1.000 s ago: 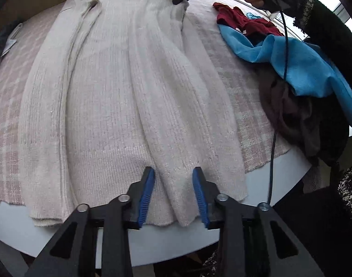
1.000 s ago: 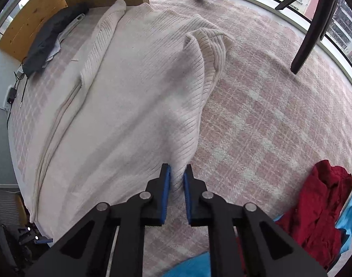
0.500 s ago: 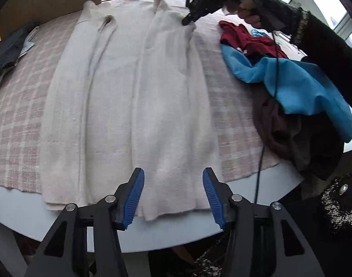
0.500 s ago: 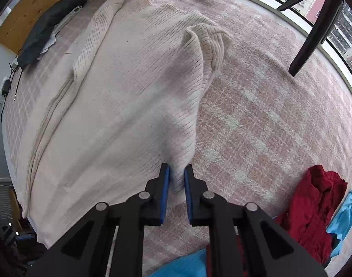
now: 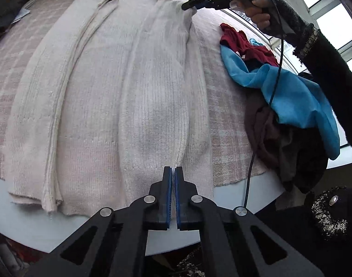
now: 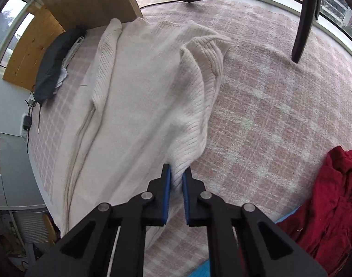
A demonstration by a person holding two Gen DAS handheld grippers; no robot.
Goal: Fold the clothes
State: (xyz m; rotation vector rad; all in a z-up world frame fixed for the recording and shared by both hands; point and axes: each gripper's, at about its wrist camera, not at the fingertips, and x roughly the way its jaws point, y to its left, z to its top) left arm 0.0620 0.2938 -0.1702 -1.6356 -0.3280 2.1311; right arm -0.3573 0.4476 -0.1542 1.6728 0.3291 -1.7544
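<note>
A long cream knitted sweater (image 5: 95, 87) lies flat on the pink plaid cloth (image 5: 231, 124) of a round table, its hem toward me. My left gripper (image 5: 172, 173) is shut on a raised ridge of the sweater's right half near the hem. At the far end a person's hand holds my right gripper (image 5: 187, 6), pinching the same half near the shoulder. In the right wrist view the right gripper (image 6: 176, 175) is shut on a lifted fold of the sweater (image 6: 134, 106), which hangs up from the cloth (image 6: 268, 115).
A pile of a red garment (image 5: 242, 43), a blue one (image 5: 291, 92) and dark ones (image 5: 286, 147) sits on the table's right side. A dark garment (image 6: 53, 64) lies far left by a wooden board (image 6: 88, 2). A chair leg (image 6: 302, 23) stands beyond. The white table edge (image 5: 83, 228) is close.
My left gripper, open over the hem earlier, has moved right and shut on the sweater. The right gripper has stayed shut on its fold and raised it slightly.
</note>
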